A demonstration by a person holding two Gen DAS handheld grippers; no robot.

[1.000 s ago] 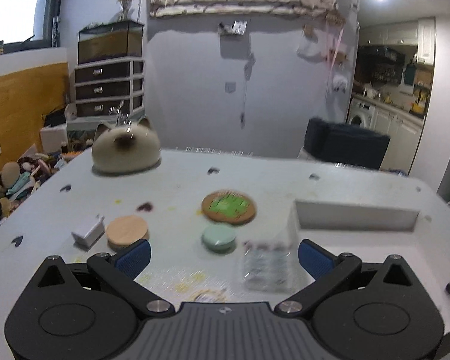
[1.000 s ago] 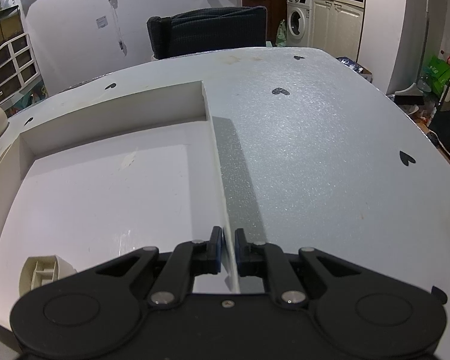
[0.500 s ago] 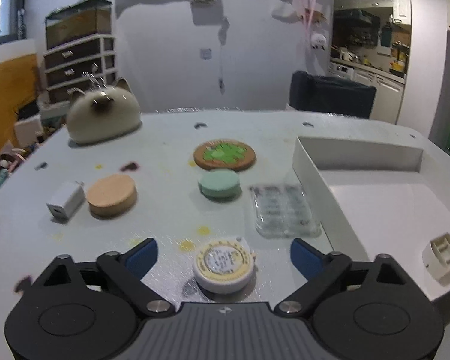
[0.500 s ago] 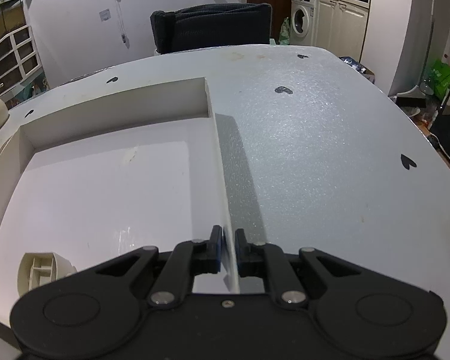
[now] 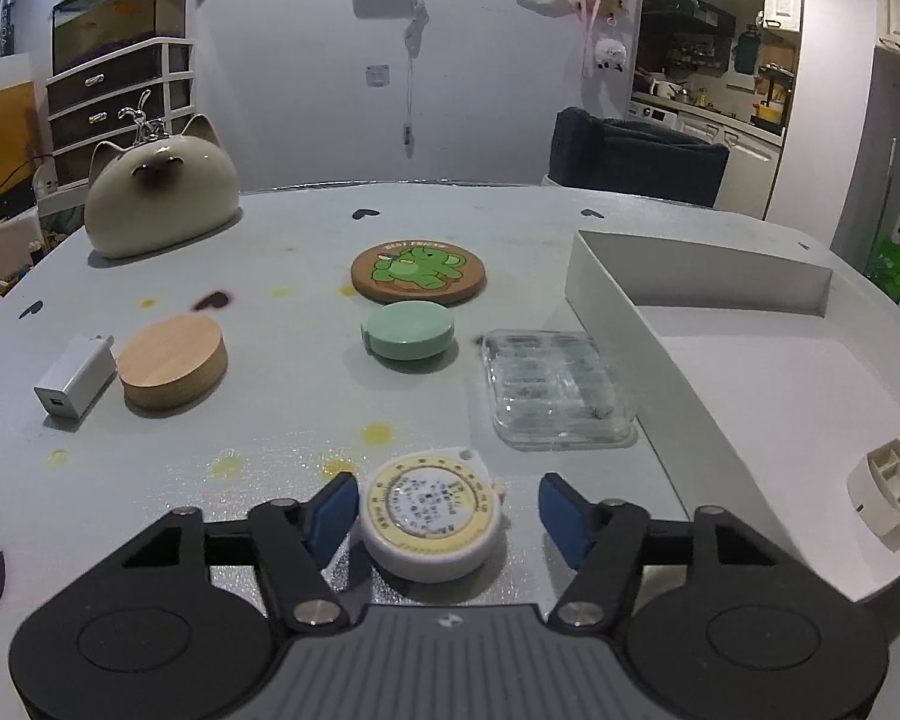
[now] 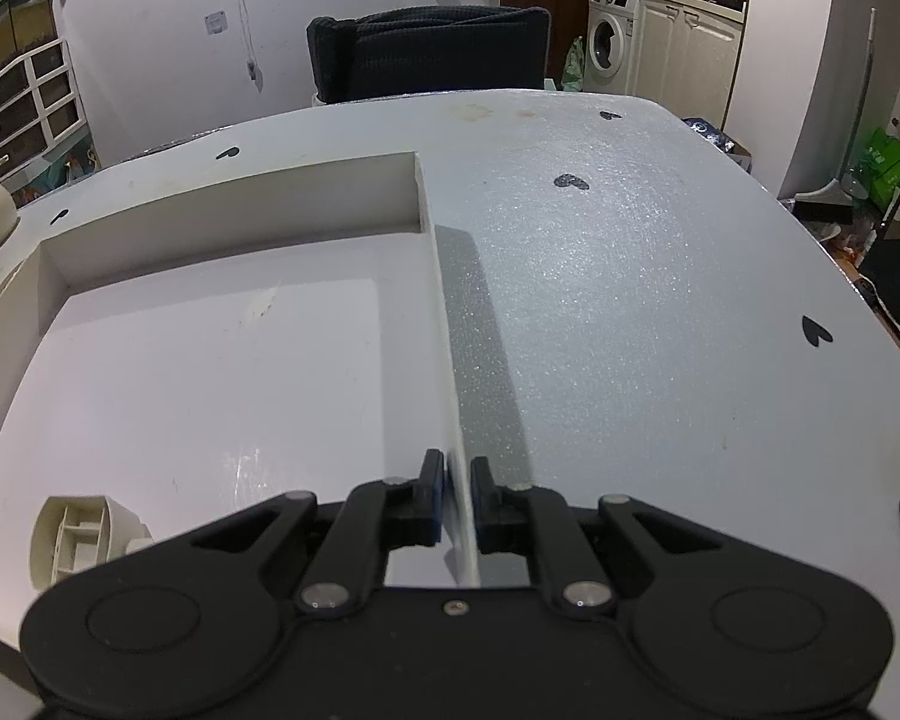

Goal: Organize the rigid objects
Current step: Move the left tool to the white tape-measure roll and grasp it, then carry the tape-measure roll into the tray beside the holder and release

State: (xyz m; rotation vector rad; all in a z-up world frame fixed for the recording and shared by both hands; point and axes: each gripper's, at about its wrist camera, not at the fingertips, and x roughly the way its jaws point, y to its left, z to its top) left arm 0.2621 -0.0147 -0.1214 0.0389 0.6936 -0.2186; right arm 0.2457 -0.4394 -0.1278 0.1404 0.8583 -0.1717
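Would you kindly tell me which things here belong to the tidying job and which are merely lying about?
Job: tape measure, green disc, wooden disc, white charger, clear case, elephant coaster, white box, cream part inside it.
Lying about: cat ornament, dark chair, drawer unit.

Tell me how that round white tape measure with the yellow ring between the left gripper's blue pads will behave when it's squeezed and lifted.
The round white tape measure looks like a hard plastic puck, so probably stiff and light. Its curved, smooth rim may slip or swivel between the blue pads. The left gripper has just been closing; its right pad is clearly not touching, so the puck may slide sideways on the table first.
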